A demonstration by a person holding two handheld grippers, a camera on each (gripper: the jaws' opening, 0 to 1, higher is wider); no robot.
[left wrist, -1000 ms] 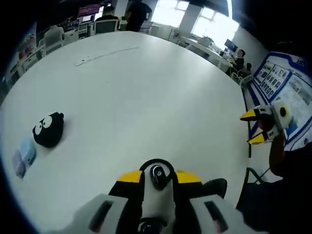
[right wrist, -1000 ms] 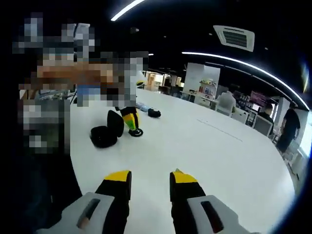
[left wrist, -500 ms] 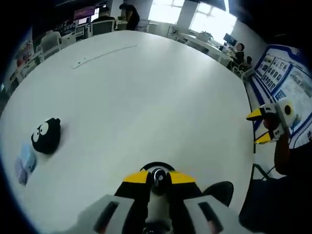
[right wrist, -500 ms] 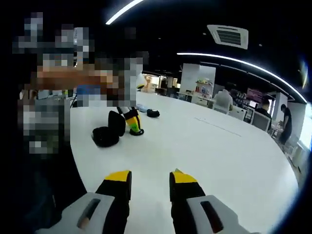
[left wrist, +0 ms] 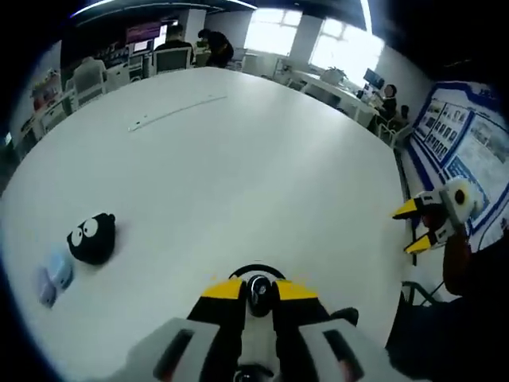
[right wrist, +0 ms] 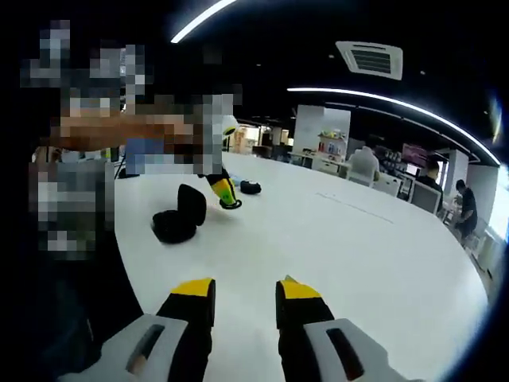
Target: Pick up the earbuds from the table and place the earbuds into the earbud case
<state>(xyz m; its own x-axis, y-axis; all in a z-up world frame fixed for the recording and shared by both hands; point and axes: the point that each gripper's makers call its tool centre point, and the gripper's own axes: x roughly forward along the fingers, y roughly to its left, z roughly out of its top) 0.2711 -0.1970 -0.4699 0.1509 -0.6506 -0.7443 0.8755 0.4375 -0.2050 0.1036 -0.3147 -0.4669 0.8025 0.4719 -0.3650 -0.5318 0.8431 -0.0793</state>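
Observation:
My left gripper (left wrist: 257, 290) is shut on a black earbud (left wrist: 256, 282) with a loop hook, held low over the white round table (left wrist: 238, 143). In the right gripper view the left gripper (right wrist: 226, 196) holds that earbud a little above the table, just right of the open black earbud case (right wrist: 176, 220). The case's lid stands up. My right gripper (right wrist: 242, 296) is open with nothing between its jaws, well back from the case. From the left gripper view it (left wrist: 413, 228) hangs off the table's right edge, jaws apart.
A black round pouch with cartoon eyes (left wrist: 93, 237) lies at the left, with a pale blue item (left wrist: 52, 274) beside it. The pouch (right wrist: 250, 187) sits behind the case. Desks, chairs and people stand beyond the table. A person's body is close on the left.
The left gripper has lifted the earbud off the table and carried it slightly up and away from the case. The right gripper has stayed open and nearly still.

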